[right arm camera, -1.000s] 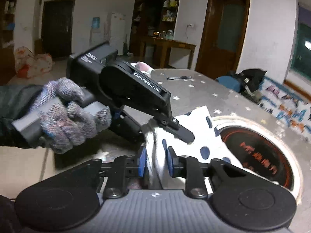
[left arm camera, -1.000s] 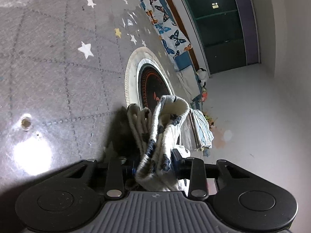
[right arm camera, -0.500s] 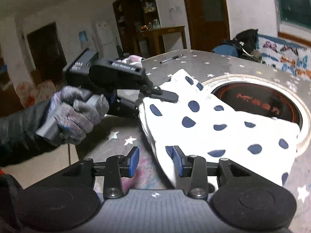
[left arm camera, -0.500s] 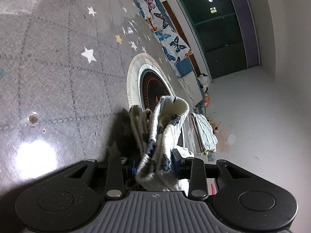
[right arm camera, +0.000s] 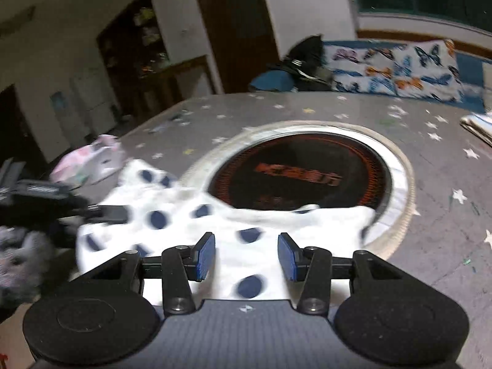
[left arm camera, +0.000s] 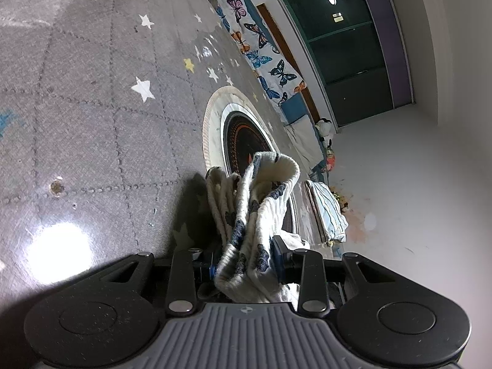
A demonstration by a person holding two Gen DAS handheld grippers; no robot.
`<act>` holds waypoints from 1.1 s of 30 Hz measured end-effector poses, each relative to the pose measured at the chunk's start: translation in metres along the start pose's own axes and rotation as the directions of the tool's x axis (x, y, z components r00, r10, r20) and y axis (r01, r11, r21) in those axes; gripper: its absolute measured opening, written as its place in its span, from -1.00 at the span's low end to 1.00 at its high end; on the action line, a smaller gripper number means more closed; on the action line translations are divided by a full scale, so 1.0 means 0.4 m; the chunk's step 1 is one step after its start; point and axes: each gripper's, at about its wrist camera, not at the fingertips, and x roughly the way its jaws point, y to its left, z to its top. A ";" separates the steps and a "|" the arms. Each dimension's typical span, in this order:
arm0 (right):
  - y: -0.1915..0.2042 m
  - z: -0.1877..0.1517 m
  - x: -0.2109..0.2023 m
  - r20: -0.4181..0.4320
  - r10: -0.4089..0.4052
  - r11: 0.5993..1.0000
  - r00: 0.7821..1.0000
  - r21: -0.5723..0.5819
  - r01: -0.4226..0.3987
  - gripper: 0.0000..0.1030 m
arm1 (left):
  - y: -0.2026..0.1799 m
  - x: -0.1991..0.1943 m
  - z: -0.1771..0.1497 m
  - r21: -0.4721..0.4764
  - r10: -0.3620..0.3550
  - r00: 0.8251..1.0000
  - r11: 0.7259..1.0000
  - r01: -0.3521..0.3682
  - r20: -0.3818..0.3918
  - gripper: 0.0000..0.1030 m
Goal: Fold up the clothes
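- The right tool (right arm camera: 246,256) is wide open now, with nothing between its blue pads (right arm camera: 205,256); a second ago it was pinched shut on the edge of the white cloth with dark blue dots (right arm camera: 215,215)
- It has also pulled back a little, so the spotted cloth now lies spread out just in front of it
- The left tool (left arm camera: 246,264) has not changed: it is squeezed tight on a bunched corner of the same cloth (left arm camera: 252,215), and the gloved hand (right arm camera: 18,264) holding it shows at the left edge of the right view
- The cloth rests on the grey desk with little stars (left arm camera: 92,92), and its far edge lies over the rim of the round black cooker plate (right arm camera: 295,172) set into the desk
- A pink and white bundle (right arm camera: 92,160) sits further back on the desk, and a folded striped piece (left arm camera: 326,212) lies near the desk's far edge
- I think letting go means one side of the cloth has been laid down; whether this fold is finished I cannot tell, because the left side is bunched up in the left tool
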 end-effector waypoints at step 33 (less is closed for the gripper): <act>-0.008 -0.124 -0.100 0.022 -0.136 0.986 0.990 0.105 0.133 0.15 | -0.024 0.007 -0.006 0.069 0.065 0.998 0.995 -0.065 0.013 -0.28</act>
